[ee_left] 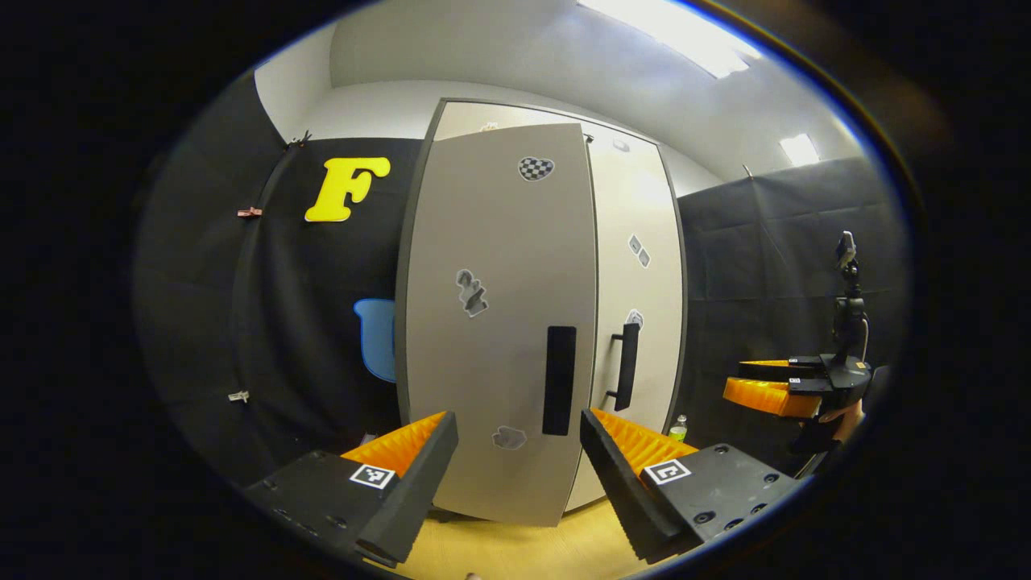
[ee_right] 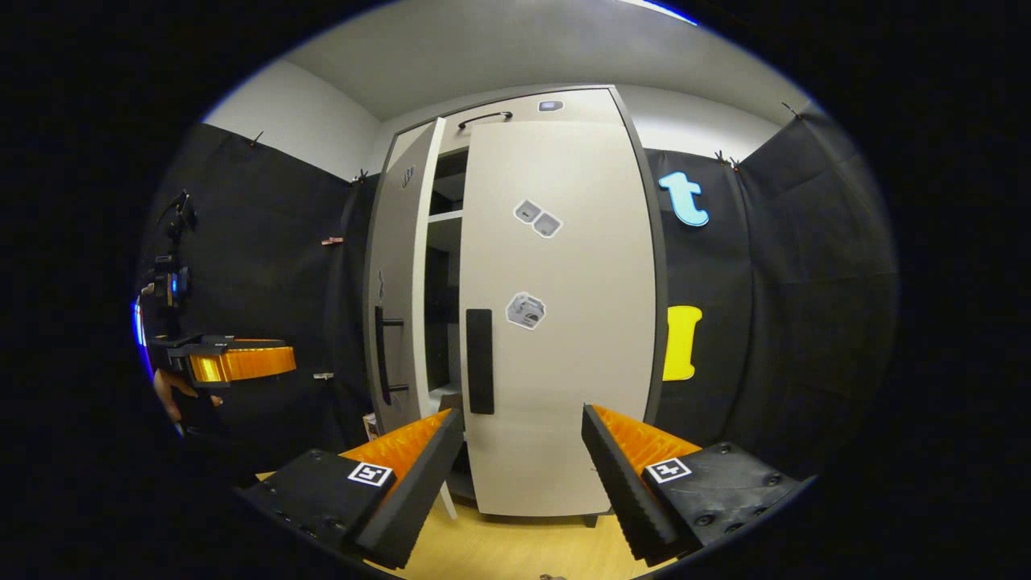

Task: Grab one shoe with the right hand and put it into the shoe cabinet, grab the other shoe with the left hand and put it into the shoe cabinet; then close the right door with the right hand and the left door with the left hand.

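The tall pale shoe cabinet [ee_left: 628,201] stands ahead. Its left door [ee_left: 499,322] hangs partly open towards me, its black handle [ee_left: 558,379] facing me. The right door [ee_right: 564,322] lies flat against the cabinet, shut or nearly so, with its handle [ee_right: 479,361] at mid height. Dark shelves [ee_right: 443,242] show in the gap between the doors. My left gripper [ee_left: 519,475] is open and holds nothing, a short way in front of the left door. My right gripper [ee_right: 522,475] is open too, facing the right door. Each gripper also appears off to the side: right gripper [ee_left: 737,379], left gripper [ee_right: 286,360].
A yellow wood floor [ee_right: 515,548] runs under the cabinet. Black cloth walls [ee_left: 773,266] close in on both sides. A small bottle [ee_left: 681,427] stands on the floor by the cabinet's right side. A hand [ee_right: 165,395] holds the left gripper.
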A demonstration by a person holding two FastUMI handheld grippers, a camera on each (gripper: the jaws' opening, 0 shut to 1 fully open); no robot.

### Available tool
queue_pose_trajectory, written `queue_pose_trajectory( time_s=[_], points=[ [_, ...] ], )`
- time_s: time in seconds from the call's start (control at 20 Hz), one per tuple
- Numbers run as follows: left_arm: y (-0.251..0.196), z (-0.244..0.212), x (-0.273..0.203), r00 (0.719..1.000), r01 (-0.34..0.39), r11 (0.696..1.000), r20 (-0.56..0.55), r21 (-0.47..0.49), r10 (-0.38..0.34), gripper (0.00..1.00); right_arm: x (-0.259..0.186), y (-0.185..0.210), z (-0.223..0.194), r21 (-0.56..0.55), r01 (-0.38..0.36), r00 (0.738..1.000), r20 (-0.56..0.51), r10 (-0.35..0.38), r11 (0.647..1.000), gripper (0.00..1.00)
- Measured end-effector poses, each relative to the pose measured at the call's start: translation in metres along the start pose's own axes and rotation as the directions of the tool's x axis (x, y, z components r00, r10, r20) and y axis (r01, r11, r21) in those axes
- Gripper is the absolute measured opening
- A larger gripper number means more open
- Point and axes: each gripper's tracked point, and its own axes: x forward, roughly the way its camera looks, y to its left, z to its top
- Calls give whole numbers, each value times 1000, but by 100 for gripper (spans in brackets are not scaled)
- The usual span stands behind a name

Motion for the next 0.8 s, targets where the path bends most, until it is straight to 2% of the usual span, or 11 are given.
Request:
queue_pose_trajectory(
  time_s=[0.25,0.5,0.8],
  points=[
    [9,-5,-10,1000,14,1000,-5,-6,-14,96,-5,22,1,-11,3,1000,7,-3,1000,98],
    [5,-9,-8,999,41,999,-11,12,-41,93,-13,21,3,-16,41,999,12,-40,999,98],
    [7,-12,-3,998,64,998,-14,-12,-64,95,-19,18,6,-5,65,998,19,-65,998,98]
  ],
)
